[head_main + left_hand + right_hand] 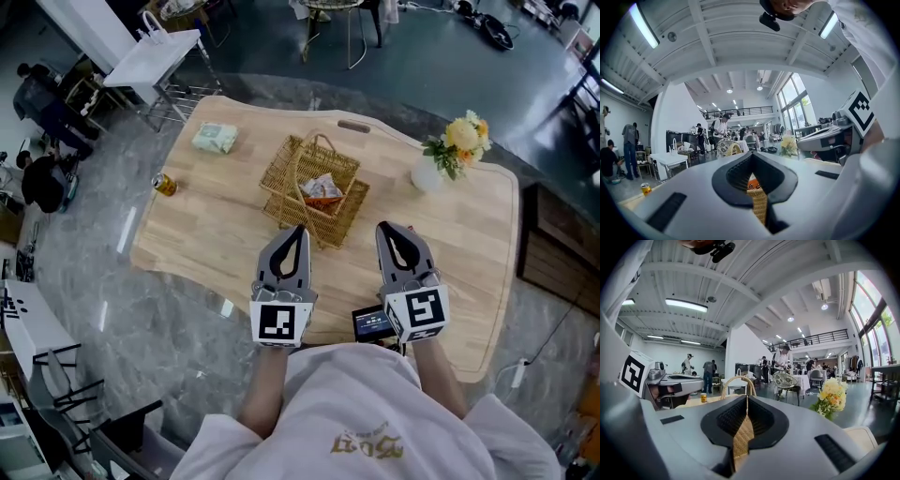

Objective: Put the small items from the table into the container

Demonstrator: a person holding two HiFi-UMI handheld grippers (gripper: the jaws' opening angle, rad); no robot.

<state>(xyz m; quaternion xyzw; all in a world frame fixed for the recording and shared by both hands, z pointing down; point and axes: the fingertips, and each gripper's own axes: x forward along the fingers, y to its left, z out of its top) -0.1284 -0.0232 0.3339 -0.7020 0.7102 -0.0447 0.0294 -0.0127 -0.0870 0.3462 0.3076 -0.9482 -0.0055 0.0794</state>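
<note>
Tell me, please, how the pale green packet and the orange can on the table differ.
The pale green packet is larger and lies flat; the orange can is smaller and stands upright. The packet sits near the table's far corner, the can at its left edge. Both are outside the wicker basket.

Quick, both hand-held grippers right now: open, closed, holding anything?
Left hand-held gripper: closed, holding nothing.
Right hand-held gripper: closed, holding nothing.

The basket (314, 192) sits on the table (206, 239) before me, a snack bag (322, 190) in it. A can (165, 184) and a pouch (215, 138) lie left, flowers (457, 142) right.
</note>
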